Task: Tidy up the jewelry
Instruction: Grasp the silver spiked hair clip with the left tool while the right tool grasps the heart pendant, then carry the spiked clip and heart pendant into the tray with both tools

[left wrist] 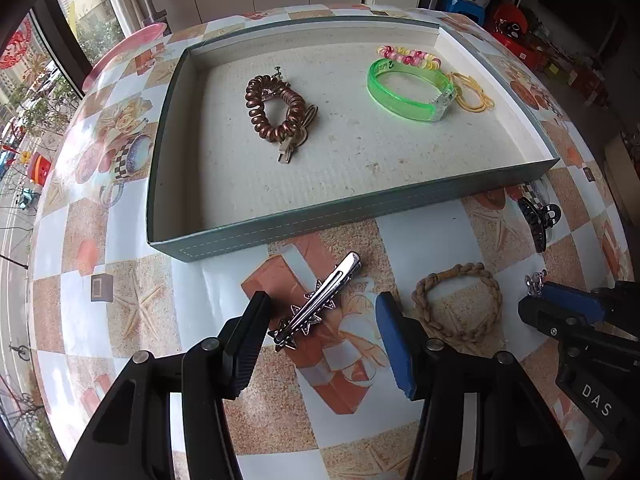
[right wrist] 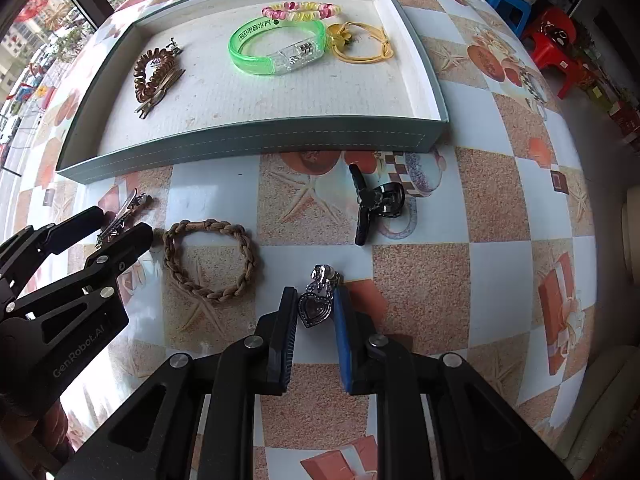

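Note:
A shallow grey-green tray [left wrist: 360, 206] [right wrist: 256, 142] holds a brown spiral hair tie [left wrist: 274, 106], a green bangle [left wrist: 408, 88] and a yellow hair tie [right wrist: 360, 42]. My left gripper [left wrist: 320, 312] is open, its fingers either side of a silver star hair clip [left wrist: 316, 304] lying on the table. My right gripper [right wrist: 316, 312] is nearly closed around a silver heart earring [right wrist: 316, 304]; the fingers look just apart from it. A braided tan hair tie [right wrist: 210, 258] lies between the grippers. A black claw clip [right wrist: 374, 204] lies near the tray's front right corner.
The round table has a patterned checkered cover [right wrist: 480, 200]. A pink-yellow bead bracelet [right wrist: 300, 10] lies at the tray's far side. A pink basin [left wrist: 128, 46] sits at the table's far left edge. Red and blue stools [right wrist: 552, 36] stand beyond the table.

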Motion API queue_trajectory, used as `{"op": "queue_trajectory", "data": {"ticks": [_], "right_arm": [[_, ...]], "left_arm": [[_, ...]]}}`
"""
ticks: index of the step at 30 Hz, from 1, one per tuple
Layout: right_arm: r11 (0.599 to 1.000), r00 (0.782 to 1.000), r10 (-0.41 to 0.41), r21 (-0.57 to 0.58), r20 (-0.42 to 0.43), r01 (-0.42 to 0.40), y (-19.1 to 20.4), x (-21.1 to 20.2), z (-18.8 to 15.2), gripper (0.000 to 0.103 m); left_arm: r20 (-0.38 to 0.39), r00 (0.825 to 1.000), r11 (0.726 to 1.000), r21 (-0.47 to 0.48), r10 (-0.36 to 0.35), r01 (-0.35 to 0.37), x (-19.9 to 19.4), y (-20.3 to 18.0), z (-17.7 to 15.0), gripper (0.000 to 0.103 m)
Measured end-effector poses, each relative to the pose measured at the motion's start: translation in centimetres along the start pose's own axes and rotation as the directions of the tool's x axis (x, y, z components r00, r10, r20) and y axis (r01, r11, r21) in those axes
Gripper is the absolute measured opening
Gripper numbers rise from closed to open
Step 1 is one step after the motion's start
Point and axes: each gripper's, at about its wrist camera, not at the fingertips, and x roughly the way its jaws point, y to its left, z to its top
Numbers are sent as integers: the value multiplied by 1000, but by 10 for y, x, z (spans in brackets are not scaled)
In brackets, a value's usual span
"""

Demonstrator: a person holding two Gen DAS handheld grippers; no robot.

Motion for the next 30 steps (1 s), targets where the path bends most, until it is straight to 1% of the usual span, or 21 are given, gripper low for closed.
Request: {"op": "queue_trajectory", "data": {"ticks": [4,5,6,7,8,9,10,11,19,27,30], "right_arm": [[1000,1000,16,12,-4,-16,-6,-3,-10,19],[1000,1000,18,14,-4,-18,-8,-4,-12,19],[1000,1000,22,15,-4,-22,-13,-1,-5,19],[1000,1000,25,16,-5,-25,-14,-1,-5,19],[999,1000,28,18,-5,-28,-15,-1,-5,19],[999,1000,30,19,-5,-30,-17,-1,-5,19],[999,1000,30,18,-4,-30,-17,0,-5,19],[999,1000,30,17,-4,-30,-17,0,-5,19],[999,999,47,27,-8,-47,-21,1,-4,19],[991,994,111,75,-21,-109,-44,0,-9,20],[985,990,140,102,-25,-137,-53,-2,-11,20]], "left_arm": [[-1,1000,1000,1,0,0,0,-1,-1,67],[-1,1000,1000,2,-2,2,0,-1,-1,64],[2,1000,1000,4,-6,6,-1,-2,-1,60],[4,1000,1000,8,-5,5,-2,-2,-1,52],[3,1000,1000,11,-10,10,-2,-3,-1,46],[2,1000,1000,11,-11,11,-2,-2,-1,45],[3,1000,1000,11,-13,13,-3,-2,-1,36],[5,1000,1000,12,-20,20,-3,-1,-1,35],[-6,998,997,-42,-69,68,-8,8,-7,35],[-4,996,993,-80,-93,92,-21,10,-17,35],[5,995,992,-78,-102,102,-29,8,-20,35]]}}
